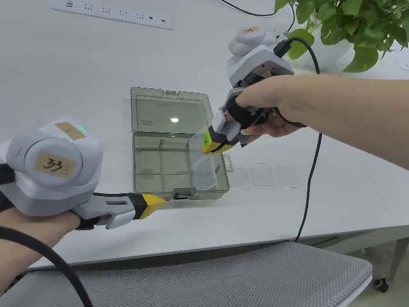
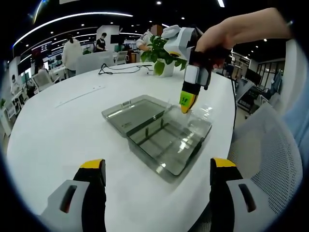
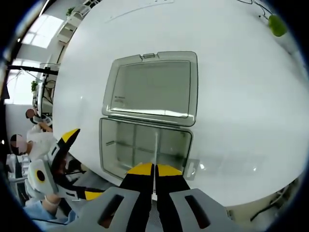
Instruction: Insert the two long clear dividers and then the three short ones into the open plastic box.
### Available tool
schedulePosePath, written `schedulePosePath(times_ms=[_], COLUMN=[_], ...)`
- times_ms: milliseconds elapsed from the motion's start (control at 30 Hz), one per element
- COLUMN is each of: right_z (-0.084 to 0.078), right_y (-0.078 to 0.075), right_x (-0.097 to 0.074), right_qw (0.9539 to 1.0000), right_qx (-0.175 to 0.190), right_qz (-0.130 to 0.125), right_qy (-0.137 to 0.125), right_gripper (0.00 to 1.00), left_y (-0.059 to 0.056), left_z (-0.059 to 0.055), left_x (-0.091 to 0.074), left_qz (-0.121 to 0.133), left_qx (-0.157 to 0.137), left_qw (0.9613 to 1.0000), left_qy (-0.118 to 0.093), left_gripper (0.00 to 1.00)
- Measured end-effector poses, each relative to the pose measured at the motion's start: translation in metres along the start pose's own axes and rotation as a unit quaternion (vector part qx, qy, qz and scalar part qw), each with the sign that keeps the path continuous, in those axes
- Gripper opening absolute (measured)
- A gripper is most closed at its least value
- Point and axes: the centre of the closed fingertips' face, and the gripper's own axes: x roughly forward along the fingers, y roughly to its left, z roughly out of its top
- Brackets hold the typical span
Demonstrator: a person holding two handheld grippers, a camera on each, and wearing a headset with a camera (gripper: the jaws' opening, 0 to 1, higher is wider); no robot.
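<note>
Long clear plastic divider [image 1: 206, 167] | clenched edge-on in right gripper [image 1: 215, 144] jaws, over open smoky plastic box [image 1: 133, 160] on white surface [image 1: 77, 77], seemingly lined up for slots; left gripper [image 1: 152, 204] jaws released, near box front; short clear dividers [image 1: 263, 174] just right of box

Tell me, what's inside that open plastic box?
Faint clear walls split the box into compartments. The right gripper holds a clear divider in its right side; the floor under the fingers is hidden.
</note>
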Motion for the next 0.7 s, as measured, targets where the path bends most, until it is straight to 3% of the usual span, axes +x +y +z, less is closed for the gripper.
schedulePosePath(times_ms=[367,700], right_z=[-0.011,0.001], right_y=[0.008,0.001], right_x=[-0.003,0.001], right_qw=[1.0000,1.0000], right_qx=[-0.002,0.000], right_qz=[-0.003,-0.005], right_qy=[-0.002,-0.004], right_gripper=[0.02,0.02], left_y=[0.000,0.001], left_z=[-0.002,-0.001], left_x=[0.000,0.001], left_qz=[-0.001,-0.002], left_qx=[-0.001,-0.002], left_qw=[1.0000,1.0000], left_qy=[0.001,-0.001], left_gripper=[0.90,0.90])
